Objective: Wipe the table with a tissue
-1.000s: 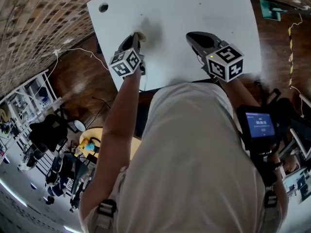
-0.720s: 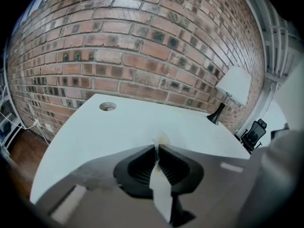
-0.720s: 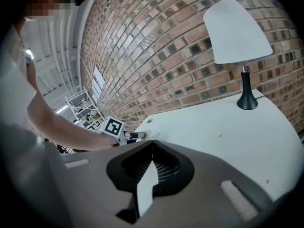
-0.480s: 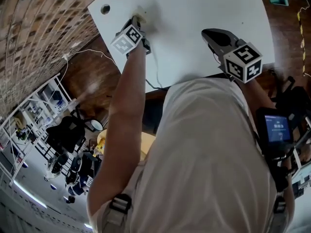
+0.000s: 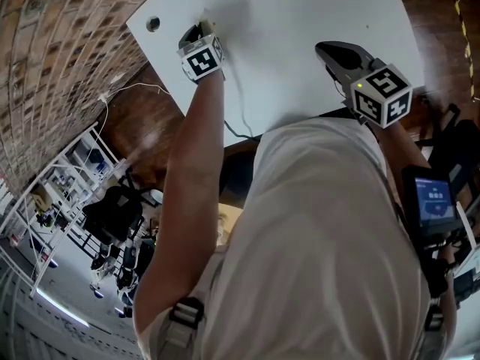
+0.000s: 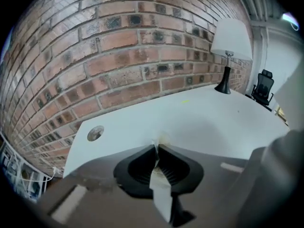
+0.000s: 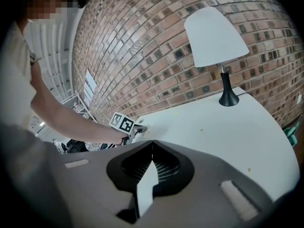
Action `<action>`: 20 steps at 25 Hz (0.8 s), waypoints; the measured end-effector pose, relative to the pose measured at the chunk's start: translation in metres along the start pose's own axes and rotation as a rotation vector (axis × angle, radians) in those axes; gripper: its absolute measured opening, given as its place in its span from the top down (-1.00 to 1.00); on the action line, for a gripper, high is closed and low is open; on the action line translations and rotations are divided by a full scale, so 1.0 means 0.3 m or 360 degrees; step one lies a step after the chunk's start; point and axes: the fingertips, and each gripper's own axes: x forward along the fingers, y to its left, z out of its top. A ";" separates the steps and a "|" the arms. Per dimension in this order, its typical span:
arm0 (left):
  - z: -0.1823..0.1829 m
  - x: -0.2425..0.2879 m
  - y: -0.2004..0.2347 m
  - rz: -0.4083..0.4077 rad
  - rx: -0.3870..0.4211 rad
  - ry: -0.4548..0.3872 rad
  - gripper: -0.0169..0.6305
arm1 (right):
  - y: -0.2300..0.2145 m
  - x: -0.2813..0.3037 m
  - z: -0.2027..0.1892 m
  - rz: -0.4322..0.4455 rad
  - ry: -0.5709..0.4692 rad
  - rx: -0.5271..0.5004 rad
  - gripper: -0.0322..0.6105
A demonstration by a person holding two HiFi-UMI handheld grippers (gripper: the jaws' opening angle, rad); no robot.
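Left gripper [image 6: 156, 148]: jaws clamped, having just closed further, on a small pale crumpled tissue [image 6: 162, 137], apparently pressed to the white rectangular table [image 5: 300, 21] near its left edge. Unwiped surface extends rightward from the jaws. Right gripper [image 7: 152, 144]: jaws together, empty, well apart over the front edge.

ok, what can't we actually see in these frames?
- Tissue: only a scrap shows at the tips of the left tongs, which have just tightened on it. In the head view the tongs cover most of it.
- Table, near edge: head view, behind the person's torso.
- Screen: head view, print too small.
- Lamp: beyond the head view's top edge.
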 end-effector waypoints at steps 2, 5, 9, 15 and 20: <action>0.004 0.004 -0.028 -0.0029 0.0028 0.0002 0.87 | 0.002 -0.005 -0.005 0.0003 0.0004 -0.0001 0.88; 0.009 0.025 -0.042 -0.0046 -0.0020 -0.0017 0.87 | -0.006 -0.005 -0.005 0.0001 0.0007 0.0006 0.87; 0.004 0.035 -0.094 -0.0105 0.0038 -0.0016 0.87 | -0.022 -0.013 0.006 -0.0015 -0.0005 0.0014 0.88; -0.020 0.017 -0.255 -0.0250 0.0127 -0.0021 0.87 | -0.020 -0.011 0.011 -0.0006 -0.0022 0.0008 0.88; -0.027 -0.037 -0.386 -0.0550 0.0010 0.0028 0.86 | -0.013 -0.017 0.028 0.0004 -0.0051 0.0009 0.87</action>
